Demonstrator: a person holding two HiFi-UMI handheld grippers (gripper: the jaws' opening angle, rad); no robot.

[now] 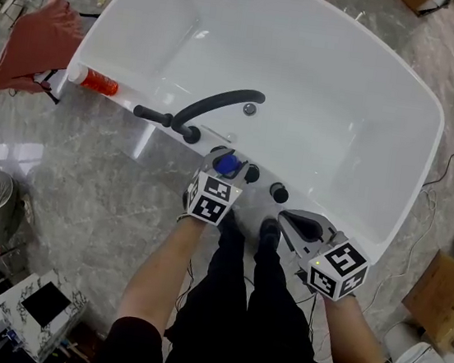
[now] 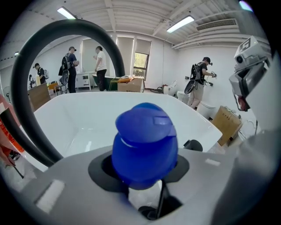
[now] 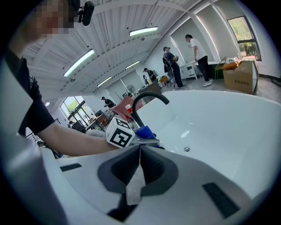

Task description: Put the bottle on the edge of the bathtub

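Looking steeply down into the white bathtub (image 1: pixel 339 83), bare inside but for a drain, with a broad flat rim as the only ledge for standing anything.

Beside the bathtub's left end, a red cloth (image 1: pixel 39 35), seemingly no part of the job.

Rising from the middle of the bathtub's near rim, the black faucet (image 2: pixel 74 27), arching inward over the basin and taking up ledge space there.

Over that same near rim, the left gripper (image 1: pixel 226 161), angled downward. Grips the bottle (image 2: pixel 145 147) by its blue cap, jaws closed against both sides, white body showing below. Seems to hold it high on the cap for a base-first, upright set-down. Base either resting on the bathtub's rim or just above it; cannot tell which.

Further right along the near rim, just outside the bathtub, the right gripper (image 3: pixel 139 158), jaws pressed together on nothing. Probably kept clear to leave room.

At the bathtub's far left corner, on the rim, an orange bottle (image 1: pixel 99 82) with a white cap, well apart from the work.

Smallest, on the bathtub's near rim, black knobs (image 1: pixel 278 193), narrowing the free ledge. Likely calls for a careful, straight lowering.
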